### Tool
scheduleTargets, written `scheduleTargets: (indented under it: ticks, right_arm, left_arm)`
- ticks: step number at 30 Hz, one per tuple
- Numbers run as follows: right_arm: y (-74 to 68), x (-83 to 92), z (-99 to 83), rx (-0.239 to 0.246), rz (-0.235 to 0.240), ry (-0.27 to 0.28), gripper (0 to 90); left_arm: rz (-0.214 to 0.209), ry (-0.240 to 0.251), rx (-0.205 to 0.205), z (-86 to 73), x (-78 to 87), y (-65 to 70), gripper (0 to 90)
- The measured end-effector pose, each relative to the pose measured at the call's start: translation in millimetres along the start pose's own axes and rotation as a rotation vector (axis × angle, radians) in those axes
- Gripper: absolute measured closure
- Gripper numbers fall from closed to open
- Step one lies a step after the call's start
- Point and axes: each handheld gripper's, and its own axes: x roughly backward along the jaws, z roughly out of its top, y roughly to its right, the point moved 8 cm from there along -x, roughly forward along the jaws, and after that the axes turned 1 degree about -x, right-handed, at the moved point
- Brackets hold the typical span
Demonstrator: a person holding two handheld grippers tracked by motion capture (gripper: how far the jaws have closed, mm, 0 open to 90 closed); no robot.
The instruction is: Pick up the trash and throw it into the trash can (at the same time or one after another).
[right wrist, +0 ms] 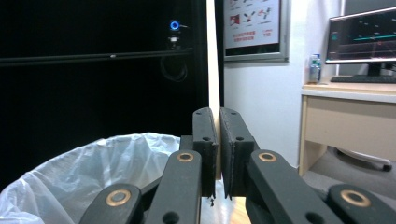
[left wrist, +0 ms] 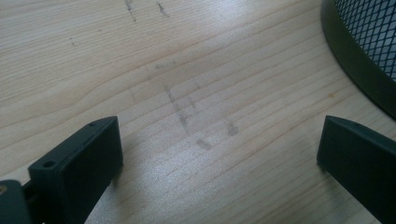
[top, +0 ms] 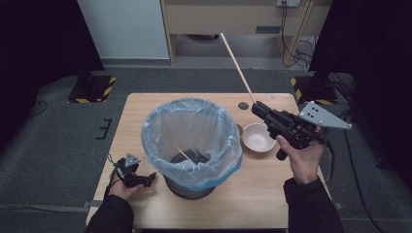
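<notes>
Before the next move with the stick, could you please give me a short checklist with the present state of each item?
1. Right tool shut on the wooden stick: ok, jaws clamp its lower end.
2. Stick clear of the pink bowl: ok, it points up and away.
3. Bin upright, with its bag open: ok; another stick already lies inside.
4. Left tool out of the way: ok, open, empty, low over the table beside the bin.
5. Stick tip above the bin mouth: not ok, it stands behind the bowl.

The middle of the bench point(top: 145, 104) was blocked by the lined bin point(top: 192, 145); bare wood was left along its far edge, and a bowl point(top: 258, 137) stood just right of the bin.
</notes>
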Motion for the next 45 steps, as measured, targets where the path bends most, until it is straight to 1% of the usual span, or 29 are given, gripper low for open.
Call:
scheduleTargets:
  ticks: [3,6,8,10,11,12,13,15,17,20,21,23,24,25,26,28,29,30,31,33,36,37,38,42,43,44,45]
  right_arm:
    - [-9.5,-9.1,0.5,0.008,0.024,-0.007,86.2]
    - [-18.3,-17.2,0.6,0.004,0.045,-0.007,86.1]
    - [-25.1,-22.7,-1.5,0.008,0.057,-0.023,86.1]
    - [-30.3,-26.6,-2.5,0.006,0.07,-0.027,86.2]
    - [-35.3,-30.9,-3.4,0.001,0.084,-0.029,86.1]
    - [-35.3,-30.9,-3.4,0.001,0.084,-0.029,86.1]
    - [-37.8,-33.1,-4.0,-0.011,0.095,-0.026,86.1]
    - [-42.6,-37.4,-6.2,-0.009,0.105,-0.038,86.1]
    - [-43.9,-38.4,-6.4,-0.009,0.109,-0.039,86.1]
    - [-50.2,-42.4,-7.2,-0.006,0.122,-0.047,86.1]
    - [-54.9,-45.5,-8.8,-0.006,0.133,-0.056,86.1]
    - [-56.5,-47.0,-10.2,-0.01,0.143,-0.06,86.1]
    - [-57.0,-48.4,-12.3,-0.007,0.142,-0.066,86.0]
    - [-58.5,-50.6,-16.9,-0.001,0.148,-0.083,85.2]
    - [-58.5,-50.6,-16.9,-0.001,0.148,-0.083,85.2]
    - [-63.0,-53.7,-22.8,-0.006,0.181,-0.112,77.0]
    - [-65.8,-55.8,-27.6,-0.006,0.198,-0.133,69.7]
    - [-65.8,-55.8,-27.6,-0.006,0.198,-0.133,69.7]
    - [-64.5,-54.7,-28.8,0.017,0.186,-0.14,66.5]
    - [-63.4,-53.5,-27.9,0.019,0.181,-0.14,65.5]
    - [-56.6,-46.5,-18.4,0.022,0.155,-0.115,62.6]
    - [-49.8,-40.7,-10.2,0.023,0.132,-0.098,60.7]
    - [-49.8,-40.7,-10.2,0.023,0.132,-0.098,60.7]
    - [-34.5,-27.6,5.6,0.031,0.082,-0.067,58.1]
    - [-27.0,-20.9,13.1,0.039,0.055,-0.047,55.5]
    - [-27.0,-20.9,13.1,0.039,0.055,-0.047,55.5]
    - [-20.6,-14.1,19.4,0.039,0.033,-0.034,53.4]
  left_arm:
    - [0.0,0.0,0.0,0.0,0.0,0.0,0.0]
    - [0.0,0.0,0.0,0.0,0.0,0.0,0.0]
    - [0.0,0.0,0.0,0.0,0.0,0.0,0.0]
    - [0.0,0.0,0.0,0.0,0.0,0.0,0.0]
    - [0.0,0.0,0.0,0.0,0.0,0.0,0.0]
    - [0.0,0.0,0.0,0.0,0.0,0.0,0.0]
    - [0.0,0.0,0.0,0.0,0.0,0.0,0.0]
    - [0.0,0.0,0.0,0.0,0.0,0.0,0.0]
    - [0.0,0.0,0.0,0.0,0.0,0.0,0.0]
    - [0.0,0.0,0.0,0.0,0.0,0.0,0.0]
    - [0.0,0.0,0.0,0.0,0.0,0.0,0.0]
    - [0.0,0.0,0.0,0.0,0.0,0.0,0.0]
    - [0.0,0.0,-0.001,0.0,0.0,0.0,0.0]
    - [0.0,0.0,0.0,0.0,0.0,0.0,0.0]
    - [0.0,0.0,0.0,0.0,0.0,0.0,0.0]
    - [-0.001,0.0,-0.001,0.1,-0.1,0.0,0.0]
    - [-0.001,0.0,-0.001,0.1,0.0,-0.1,0.0]
    - [-0.001,0.0,-0.001,0.1,0.0,-0.1,0.0]
    - [-0.001,0.001,0.0,0.1,-0.1,0.0,0.0]
    - [-0.001,0.001,-0.001,0.1,-0.1,0.0,0.0]
    - [-0.001,0.0,-0.001,0.1,-0.1,0.0,0.0]
    - [-0.001,0.0,-0.001,0.0,0.0,0.0,0.0]
    - [-0.001,0.0,-0.001,0.0,0.0,0.0,0.0]
    - [-0.001,0.0,-0.001,0.0,0.0,0.0,0.0]
    - [-0.001,0.0,-0.001,0.1,0.0,0.0,0.0]
    - [-0.001,0.0,-0.001,0.1,0.0,0.0,0.0]
    - [-0.001,0.0,-0.001,0.0,0.0,0.0,0.0]
